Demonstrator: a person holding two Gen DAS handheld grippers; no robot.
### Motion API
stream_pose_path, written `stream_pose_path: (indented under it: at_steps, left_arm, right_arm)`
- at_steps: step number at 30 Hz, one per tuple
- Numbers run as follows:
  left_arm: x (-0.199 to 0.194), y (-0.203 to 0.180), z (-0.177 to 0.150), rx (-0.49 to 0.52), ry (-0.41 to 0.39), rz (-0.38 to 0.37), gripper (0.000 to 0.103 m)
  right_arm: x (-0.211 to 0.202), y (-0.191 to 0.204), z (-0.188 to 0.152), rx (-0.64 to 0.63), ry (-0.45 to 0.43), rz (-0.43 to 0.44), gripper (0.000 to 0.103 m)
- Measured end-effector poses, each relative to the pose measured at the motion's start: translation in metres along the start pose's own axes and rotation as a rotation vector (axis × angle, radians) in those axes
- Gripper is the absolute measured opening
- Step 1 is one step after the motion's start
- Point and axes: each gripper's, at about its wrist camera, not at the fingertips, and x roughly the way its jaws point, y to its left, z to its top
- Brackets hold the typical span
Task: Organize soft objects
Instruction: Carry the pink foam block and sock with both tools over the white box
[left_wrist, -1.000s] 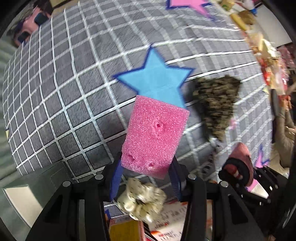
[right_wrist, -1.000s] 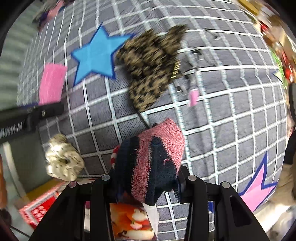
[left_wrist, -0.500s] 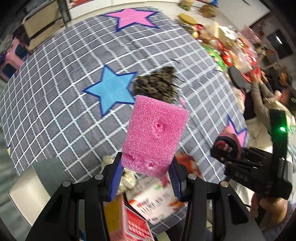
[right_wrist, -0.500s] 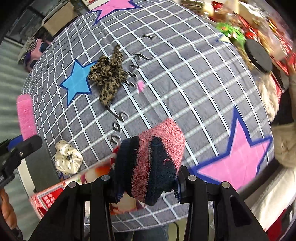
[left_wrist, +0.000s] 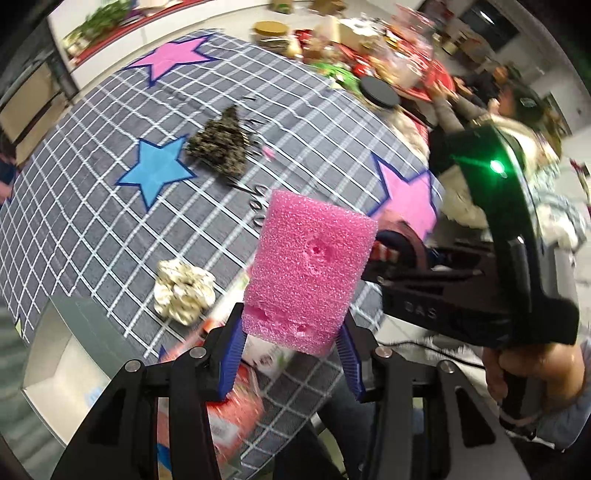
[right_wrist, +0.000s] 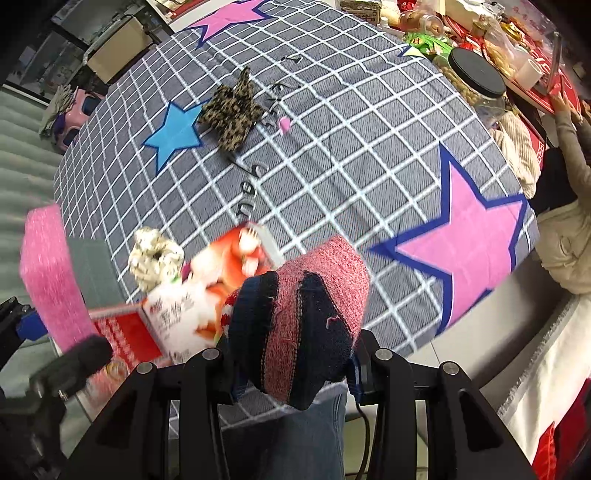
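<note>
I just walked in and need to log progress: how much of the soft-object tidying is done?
Done: nothing looks sorted yet; no soft item is seen inside the grey box. In hand: the left gripper clamps the pink sponge, and the right gripper clamps a red and navy knitted sock, both above the table. Left: the cream scrunchie and the leopard-print scrunchie lie on the checked tablecloth.
</note>
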Motion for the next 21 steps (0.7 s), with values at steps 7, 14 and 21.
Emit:
stream_pose_path:
  at_steps: [7,14,21]
  left_arm:
    - [-0.01,-0.02,-0.034,0.093,0.002,-0.012,0.05]
    - [-0.026,-0.02,-0.063,0.108,-0.023,-0.011,0.05]
    - [-0.042,-0.013,-0.094,0.067,-0.06,0.011,0.05]
  right_arm:
    - [-0.002,0.009,-0.039,0.0,0.015,0.007,0.042]
    - [0.0,0.026,-0.073,-0.02,0.03,0.018,0.042]
    - [-0.007,0.047,-0.098,-0.067,0.012,0.025,0.042]
